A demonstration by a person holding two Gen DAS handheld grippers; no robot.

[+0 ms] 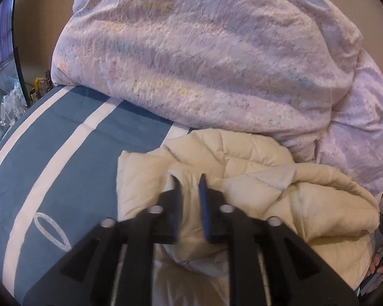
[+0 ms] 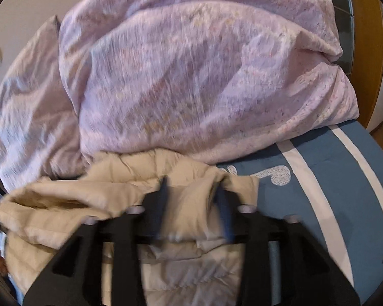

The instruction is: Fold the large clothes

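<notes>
Left gripper [image 1: 190,181], right gripper [image 2: 192,186]: jaws apart astride cream puffer jacket [image 1: 255,173] folds; lilac duvet [image 1: 204,58] heaped beyond; blue-striped bed [image 1: 63,140].

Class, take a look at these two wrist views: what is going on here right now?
A person is working a cream puffer jacket lying bunched on a blue striped bed cover, in front of a heaped lilac duvet. The left gripper and right gripper both straddle folds of the jacket, fingers apart. It is not folded yet.
</notes>
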